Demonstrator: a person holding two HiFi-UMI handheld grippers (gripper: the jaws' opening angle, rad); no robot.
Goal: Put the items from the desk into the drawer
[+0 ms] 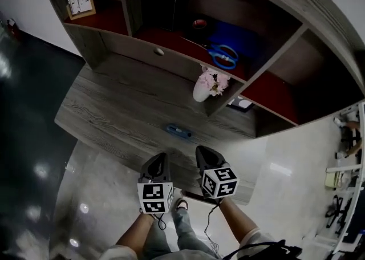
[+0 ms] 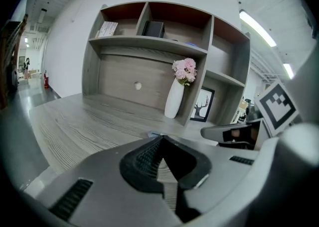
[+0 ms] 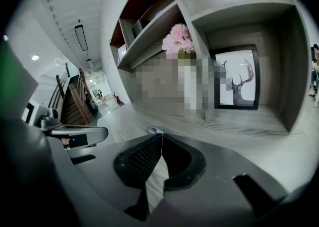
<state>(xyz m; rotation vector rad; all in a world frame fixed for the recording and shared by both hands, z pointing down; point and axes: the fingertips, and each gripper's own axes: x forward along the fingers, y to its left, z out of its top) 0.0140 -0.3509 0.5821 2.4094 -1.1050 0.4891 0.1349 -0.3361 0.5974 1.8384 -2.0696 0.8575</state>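
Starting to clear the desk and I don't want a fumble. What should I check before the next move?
1. Left gripper empty: ok, jaws together on nothing.
2. Right gripper empty: ok, likewise.
3. Jaws open for a grasp: not ok, both shut.
4. Drawer open: not ok, closed.
5. Blue item free on the desk: ok, nothing touches it.
6. Room inside drawer: cannot tell.

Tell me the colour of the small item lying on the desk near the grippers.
Blue. The small item shows best in the head view.
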